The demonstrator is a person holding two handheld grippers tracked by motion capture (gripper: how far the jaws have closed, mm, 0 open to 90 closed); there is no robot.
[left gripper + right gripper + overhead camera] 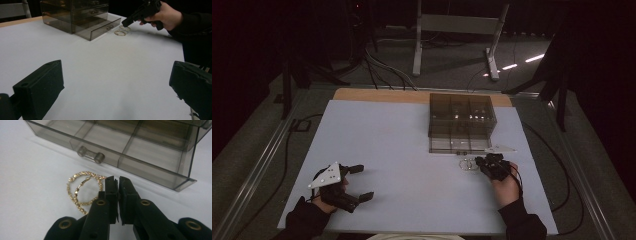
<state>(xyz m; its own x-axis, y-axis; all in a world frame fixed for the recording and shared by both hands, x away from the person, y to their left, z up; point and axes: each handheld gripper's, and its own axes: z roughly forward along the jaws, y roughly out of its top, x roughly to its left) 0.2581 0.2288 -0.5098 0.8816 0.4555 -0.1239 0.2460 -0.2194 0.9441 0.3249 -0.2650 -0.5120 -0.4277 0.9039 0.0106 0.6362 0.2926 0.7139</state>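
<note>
With my right gripper [118, 185] pinched on the gold hoop earrings [83, 191], I'd lift slowly, then clear the open drawer's [140, 157] front wall.

No text, label, brand, number or sign can be read anywhere in these pictures: the surfaces in view carry no legible markings.

Black claws [118, 185], brass-ringed screw holes, dark sleeves [524, 222]
</note>
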